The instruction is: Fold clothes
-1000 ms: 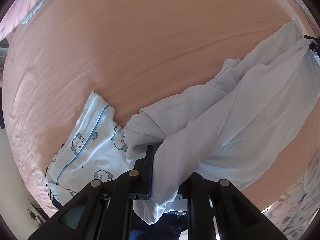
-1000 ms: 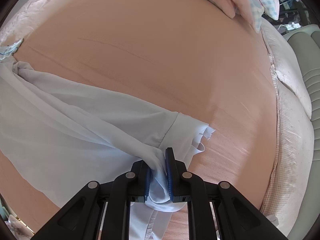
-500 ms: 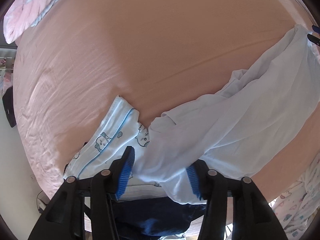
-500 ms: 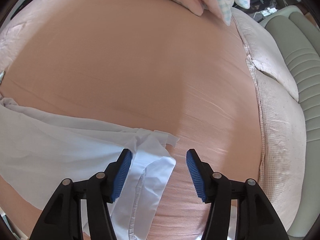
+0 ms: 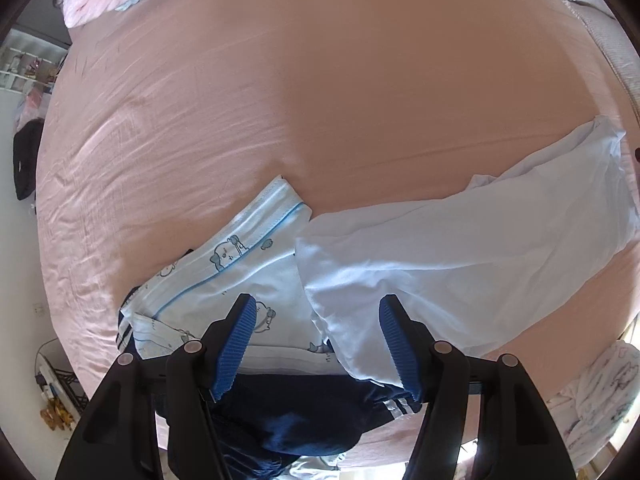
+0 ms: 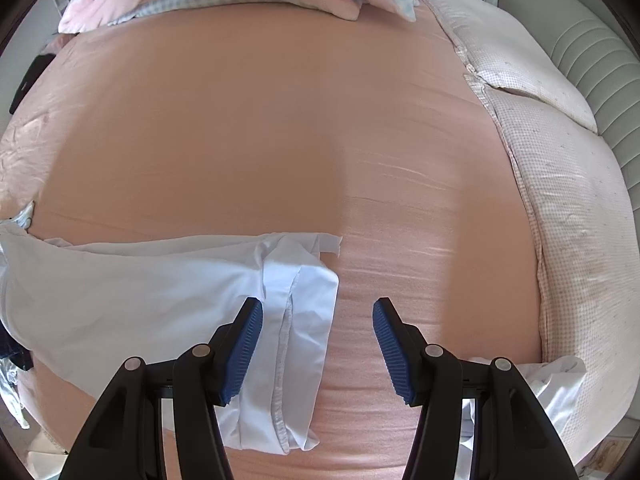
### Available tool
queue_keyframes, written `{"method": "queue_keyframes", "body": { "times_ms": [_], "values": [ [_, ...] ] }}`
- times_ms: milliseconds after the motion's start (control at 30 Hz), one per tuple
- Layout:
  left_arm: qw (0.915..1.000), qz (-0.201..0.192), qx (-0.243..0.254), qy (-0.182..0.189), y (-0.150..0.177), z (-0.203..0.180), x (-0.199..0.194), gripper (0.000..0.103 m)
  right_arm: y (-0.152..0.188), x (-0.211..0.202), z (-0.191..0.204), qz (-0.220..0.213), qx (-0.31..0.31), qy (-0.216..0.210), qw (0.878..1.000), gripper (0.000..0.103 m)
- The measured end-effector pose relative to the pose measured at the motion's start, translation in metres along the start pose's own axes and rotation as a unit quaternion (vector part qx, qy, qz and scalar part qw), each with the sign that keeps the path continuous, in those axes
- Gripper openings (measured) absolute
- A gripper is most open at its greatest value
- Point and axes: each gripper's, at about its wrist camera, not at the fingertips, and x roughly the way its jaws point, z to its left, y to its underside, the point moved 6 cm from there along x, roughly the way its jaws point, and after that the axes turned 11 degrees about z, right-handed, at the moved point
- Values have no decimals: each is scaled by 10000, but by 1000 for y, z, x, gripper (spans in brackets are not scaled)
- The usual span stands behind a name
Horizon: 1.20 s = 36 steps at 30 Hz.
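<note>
Both ends of pale blue garment just released onto bed; left gripper opening, right gripper apart, both empty. Ready for regrasp and next fold.

Matt cloth garment — seemingly smooth cotton

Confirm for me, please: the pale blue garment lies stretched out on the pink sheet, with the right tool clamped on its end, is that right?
Not quite. The right tool is open, its pads clear of the cloth. The right wrist view shows the pale blue garment lying stretched out on the pink sheet, released.
</note>
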Motion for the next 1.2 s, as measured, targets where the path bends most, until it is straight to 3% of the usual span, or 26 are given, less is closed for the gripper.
{"method": "queue_keyframes", "body": {
  "times_ms": [300, 567, 867, 1033, 1200],
  "values": [
    [9961, 139, -479, 735, 32, -11, 9, 62, 29, -17, 10, -45, -68, 0, 10000, 57],
    [9863, -202, -1088, 1221, 64, -15, 8, 62, 54, -20, 16, -75, 146, -318, 9994, 57],
    [9629, -924, -1565, 1993, 88, -20, 7, 62, 87, -11, 23, -21, 630, -899, 9939, 57],
    [9504, -1438, -1723, 2154, 104, -29, 7, 62, 105, -2, 23, -32, 1185, -1606, 9799, 65],
    [9383, -1721, -1827, 2379, 119, -42, 13, 62, 116, 7, 26, -82, 1537, -2046, 9667, 66]
  ]
}}
